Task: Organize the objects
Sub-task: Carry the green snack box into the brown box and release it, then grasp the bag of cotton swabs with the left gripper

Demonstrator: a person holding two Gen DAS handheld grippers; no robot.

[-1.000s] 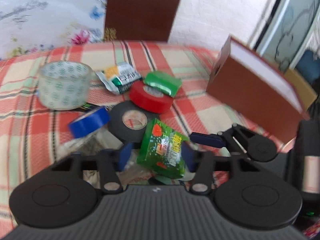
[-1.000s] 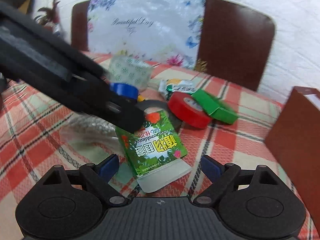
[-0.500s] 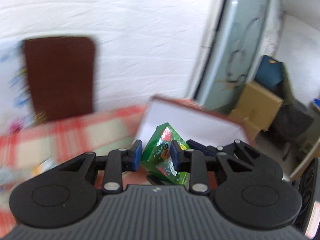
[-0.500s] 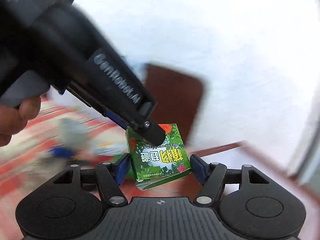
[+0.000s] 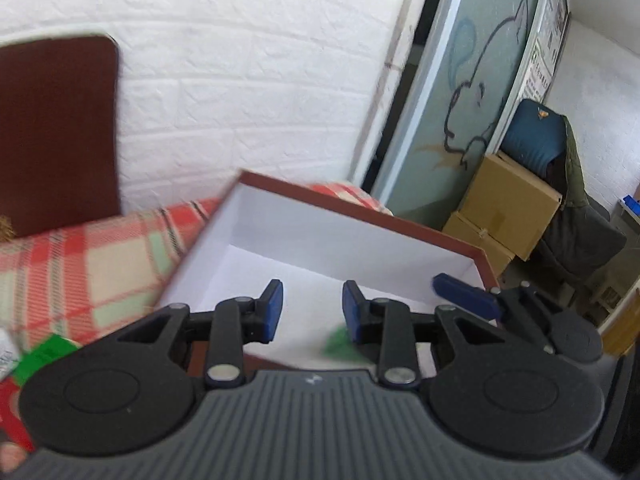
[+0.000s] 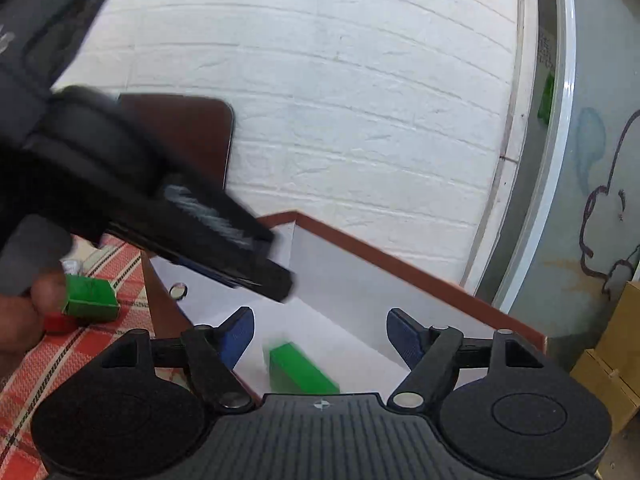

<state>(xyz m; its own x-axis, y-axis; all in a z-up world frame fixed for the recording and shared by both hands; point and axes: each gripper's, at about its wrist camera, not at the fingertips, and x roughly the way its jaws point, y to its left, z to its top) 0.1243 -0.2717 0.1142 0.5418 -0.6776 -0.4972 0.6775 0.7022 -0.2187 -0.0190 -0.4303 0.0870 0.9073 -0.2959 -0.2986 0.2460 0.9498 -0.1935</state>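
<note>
A brown box with a white inside (image 5: 360,248) stands open on the plaid tablecloth (image 5: 80,264). The green packet (image 6: 298,368) lies blurred in the box (image 6: 400,276), below both grippers; only a green corner (image 5: 338,342) shows in the left wrist view. My left gripper (image 5: 312,312) is open and empty over the box. My right gripper (image 6: 320,336) is open and empty, just above the packet. The left gripper's body (image 6: 160,208) crosses the right wrist view on the left.
A small green box (image 6: 90,300) and a red tape roll (image 6: 58,324) lie on the cloth left of the brown box. A dark chair back (image 5: 56,128) stands behind the table. Cardboard boxes (image 5: 508,208) sit on the floor to the right.
Both grippers carried the green packet from the table up over the brown box. Both then opened and the packet dropped into the box.
</note>
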